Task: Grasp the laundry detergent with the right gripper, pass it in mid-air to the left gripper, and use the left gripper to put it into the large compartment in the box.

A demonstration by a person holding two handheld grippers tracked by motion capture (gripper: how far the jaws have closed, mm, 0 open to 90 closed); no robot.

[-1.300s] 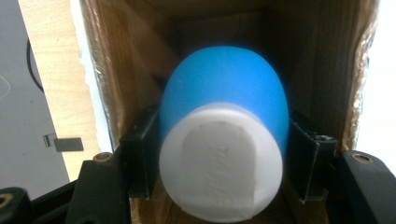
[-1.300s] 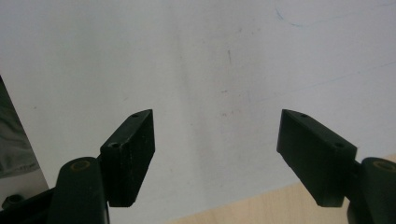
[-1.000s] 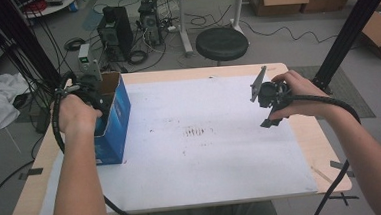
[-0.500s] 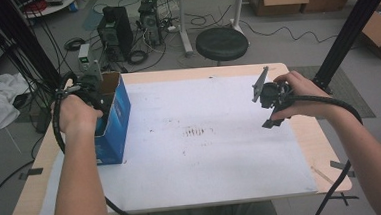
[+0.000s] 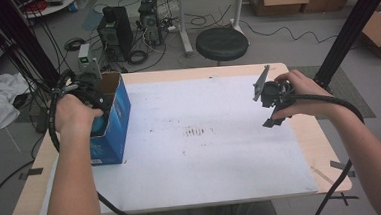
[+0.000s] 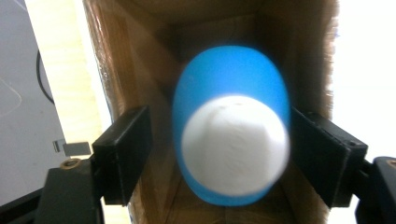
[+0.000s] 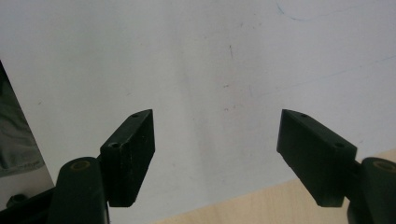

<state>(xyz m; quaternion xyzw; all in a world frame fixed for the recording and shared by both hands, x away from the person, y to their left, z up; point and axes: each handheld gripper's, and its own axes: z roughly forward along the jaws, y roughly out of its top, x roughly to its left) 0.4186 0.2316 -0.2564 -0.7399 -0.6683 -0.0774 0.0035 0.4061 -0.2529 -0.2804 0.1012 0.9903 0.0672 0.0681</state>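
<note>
With the white sheet [image 5: 195,137] bare between the hands, the left gripper [image 6: 219,140] hung inside the box [image 5: 114,122] at the table's left edge, jaws just opened, the blue-and-white object [image 6: 231,144] loose between them, while the right gripper [image 7: 217,154] gaped empty.

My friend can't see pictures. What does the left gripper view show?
A blurred blue egg-shaped object with a white end sits between two open black jaws that have just been opening, a gap showing at the left one. Behind is the brown cardboard box interior.
</note>
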